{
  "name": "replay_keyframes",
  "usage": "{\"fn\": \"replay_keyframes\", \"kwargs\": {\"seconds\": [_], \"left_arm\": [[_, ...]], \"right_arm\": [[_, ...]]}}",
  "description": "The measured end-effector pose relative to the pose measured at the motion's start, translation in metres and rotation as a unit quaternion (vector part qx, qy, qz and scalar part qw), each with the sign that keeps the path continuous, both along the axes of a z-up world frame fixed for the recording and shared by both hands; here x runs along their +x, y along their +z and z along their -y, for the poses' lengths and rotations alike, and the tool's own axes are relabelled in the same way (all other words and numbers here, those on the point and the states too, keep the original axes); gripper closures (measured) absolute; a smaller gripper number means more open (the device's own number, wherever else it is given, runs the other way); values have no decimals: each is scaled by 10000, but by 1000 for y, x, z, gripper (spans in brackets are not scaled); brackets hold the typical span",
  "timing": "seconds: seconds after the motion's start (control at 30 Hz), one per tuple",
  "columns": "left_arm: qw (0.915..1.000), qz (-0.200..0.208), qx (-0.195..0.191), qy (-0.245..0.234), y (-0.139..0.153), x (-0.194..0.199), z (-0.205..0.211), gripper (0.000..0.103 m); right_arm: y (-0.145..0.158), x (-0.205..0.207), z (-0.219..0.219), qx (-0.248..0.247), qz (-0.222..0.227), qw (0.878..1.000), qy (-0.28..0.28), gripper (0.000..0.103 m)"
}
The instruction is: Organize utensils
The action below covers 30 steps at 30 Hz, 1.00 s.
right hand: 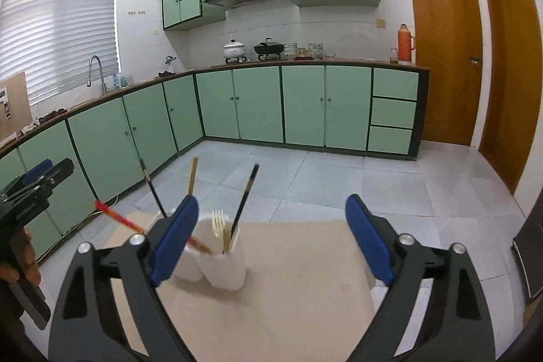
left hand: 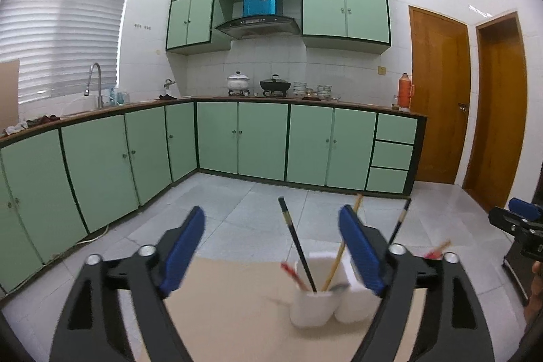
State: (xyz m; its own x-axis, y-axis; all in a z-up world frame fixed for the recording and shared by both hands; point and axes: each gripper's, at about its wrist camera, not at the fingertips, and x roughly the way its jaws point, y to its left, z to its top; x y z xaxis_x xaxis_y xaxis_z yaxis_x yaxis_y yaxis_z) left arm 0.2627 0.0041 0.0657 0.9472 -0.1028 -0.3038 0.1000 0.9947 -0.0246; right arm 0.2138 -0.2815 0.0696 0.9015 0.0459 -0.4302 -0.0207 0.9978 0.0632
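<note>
Both claws, left gripper (left hand: 271,246) and right gripper (right hand: 271,240), gaped empty. 2 white cups (right hand: 224,263) near the table's (right hand: 305,277) far edge held chopsticks (right hand: 244,199) leaning upward, fanned apart.

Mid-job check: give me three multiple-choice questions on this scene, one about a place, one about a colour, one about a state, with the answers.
1. Where do the two white cups stand?
A. on the brown board
B. on the counter
C. in the sink

2. What colour is the fork in the cup?
A. black
B. pale yellow
C. blue

3. How are the right gripper's jaws?
A. shut on a chopstick
B. shut on a cup
C. open, holding nothing

Answers:
1 A, both cups rest on the brown board above the floor.
2 B, its tines look pale yellow.
3 C, the blue pads stand wide apart with nothing between them.
</note>
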Motion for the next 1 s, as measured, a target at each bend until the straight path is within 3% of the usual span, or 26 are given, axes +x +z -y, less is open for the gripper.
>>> {"fn": "replay_keyframes", "kwargs": {"seconds": [0.1,0.43,1.0], "left_arm": [[10000,-4,14,-40,-2,-27,3,6],[9990,-351,-26,-260,2,-80,11,6],[9988,-115,197,-432,28,-135,26,6]], "right_arm": [[-5,-23,-2,-4,-19,10000,46,8],[2,-73,-10,321,-150,9986,397,5],[39,-117,-32,-10,164,9974,699,5]]}}
